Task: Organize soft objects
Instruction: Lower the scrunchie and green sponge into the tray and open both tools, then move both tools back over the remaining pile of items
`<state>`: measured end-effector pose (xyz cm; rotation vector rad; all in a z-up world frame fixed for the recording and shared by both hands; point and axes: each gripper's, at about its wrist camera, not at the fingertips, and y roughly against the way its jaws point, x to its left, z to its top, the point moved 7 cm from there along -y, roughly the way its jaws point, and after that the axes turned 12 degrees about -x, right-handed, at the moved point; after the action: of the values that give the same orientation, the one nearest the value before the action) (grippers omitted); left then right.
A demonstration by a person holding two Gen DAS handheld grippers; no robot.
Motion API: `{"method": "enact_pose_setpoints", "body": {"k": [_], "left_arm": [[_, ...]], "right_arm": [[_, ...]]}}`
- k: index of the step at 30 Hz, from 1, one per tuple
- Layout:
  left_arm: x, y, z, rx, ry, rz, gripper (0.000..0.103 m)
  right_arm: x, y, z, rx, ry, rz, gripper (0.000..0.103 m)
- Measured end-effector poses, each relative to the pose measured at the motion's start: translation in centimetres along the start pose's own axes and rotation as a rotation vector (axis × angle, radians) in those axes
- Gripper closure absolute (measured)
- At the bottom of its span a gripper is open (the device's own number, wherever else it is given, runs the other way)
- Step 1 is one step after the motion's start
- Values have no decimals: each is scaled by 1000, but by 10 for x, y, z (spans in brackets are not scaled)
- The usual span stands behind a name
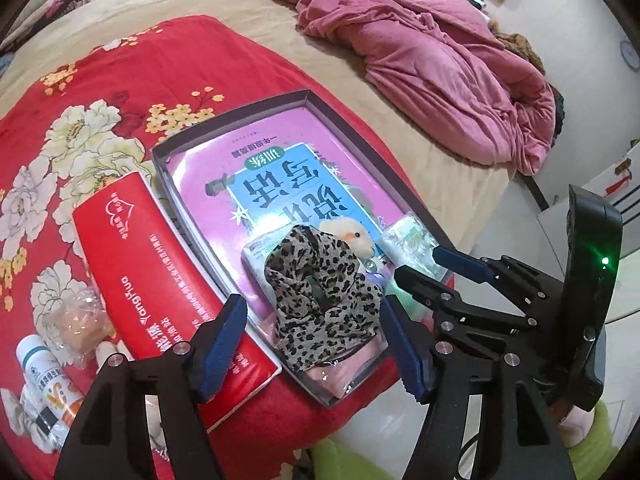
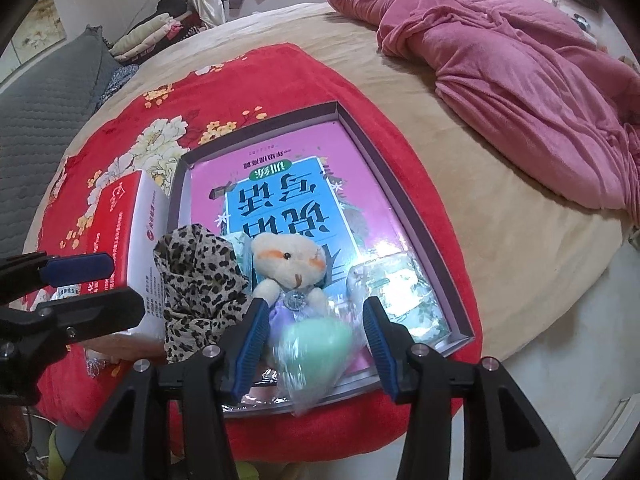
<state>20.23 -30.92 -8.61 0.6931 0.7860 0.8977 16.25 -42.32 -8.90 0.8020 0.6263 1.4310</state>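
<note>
A shallow grey box [image 1: 362,142] [image 2: 416,216] lies on a red floral blanket, with a pink and blue book inside. At its near end lie a leopard-print cloth [image 1: 320,300] [image 2: 200,280], a small cream teddy bear [image 2: 290,266] [image 1: 354,236] and a clear packet [image 2: 394,284]. A green sponge in clear wrap [image 2: 318,344] lies blurred between my right gripper's [image 2: 314,344] open fingers; no pad touches it. My left gripper [image 1: 314,344] is open, its fingers either side of the leopard cloth, just above it.
A red and white carton [image 1: 160,292] [image 2: 124,248] lies left of the box. Bottles [image 1: 48,384] and a wrapped beige sponge [image 1: 80,328] lie at the far left. A pink quilt [image 1: 440,52] [image 2: 520,88] is heaped at the back right. The bed edge is near.
</note>
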Motion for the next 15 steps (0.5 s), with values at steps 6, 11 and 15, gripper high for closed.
{"method": "enact_pose_setpoints", "body": {"k": [6,11,15], "left_arm": [[2,10,2,-28,-2,5,27],[5,16,2,-43,0,15,27],[4,19,2,-51,-3,17,26]], "right_arm": [[1,3,3,-9,2,-10,54],[1,6,4,-13,-4,-17,54],[-4,15,8,-32,-9,-31,54]]}}
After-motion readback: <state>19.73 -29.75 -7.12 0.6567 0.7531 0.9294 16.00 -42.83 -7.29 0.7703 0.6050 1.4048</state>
